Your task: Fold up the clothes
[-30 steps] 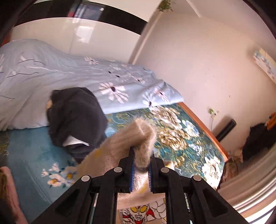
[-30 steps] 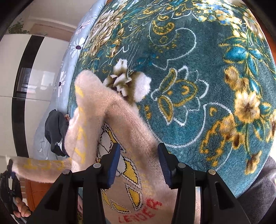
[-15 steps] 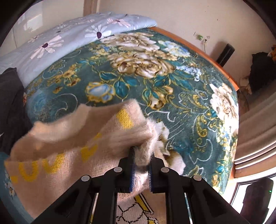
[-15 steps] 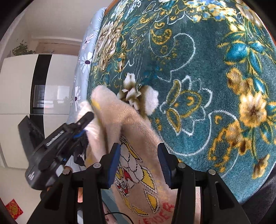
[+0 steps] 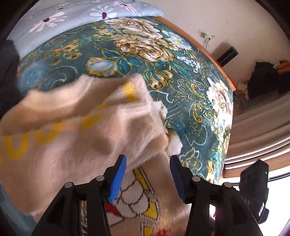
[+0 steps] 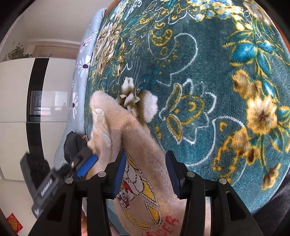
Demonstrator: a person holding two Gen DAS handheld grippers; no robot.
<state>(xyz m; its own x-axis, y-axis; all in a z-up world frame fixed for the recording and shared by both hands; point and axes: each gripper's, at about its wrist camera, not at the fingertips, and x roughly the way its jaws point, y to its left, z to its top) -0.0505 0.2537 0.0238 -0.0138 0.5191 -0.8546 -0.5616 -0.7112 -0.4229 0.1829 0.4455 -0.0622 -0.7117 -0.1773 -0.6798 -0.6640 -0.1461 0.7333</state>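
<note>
sweater point(image 5: 76, 145) in fuzzy beige knit lies on the teal floral blanket point(image 5: 181, 76), its cartoon print nearest the cameras and one sleeve with yellow letters laid across the body. left gripper point(image 5: 147, 177) hangs over the print with jaws apart, gripping nothing; right gripper point(image 6: 145, 174) likewise stands wide and empty above the print. it looks light, soft and floppy, likely to sag and cling by its fluff, so a pinch at a hem, cuff or folded edge seems best. beyond the sweater lies a pale daisy quilt point(image 5: 72, 16).
</note>
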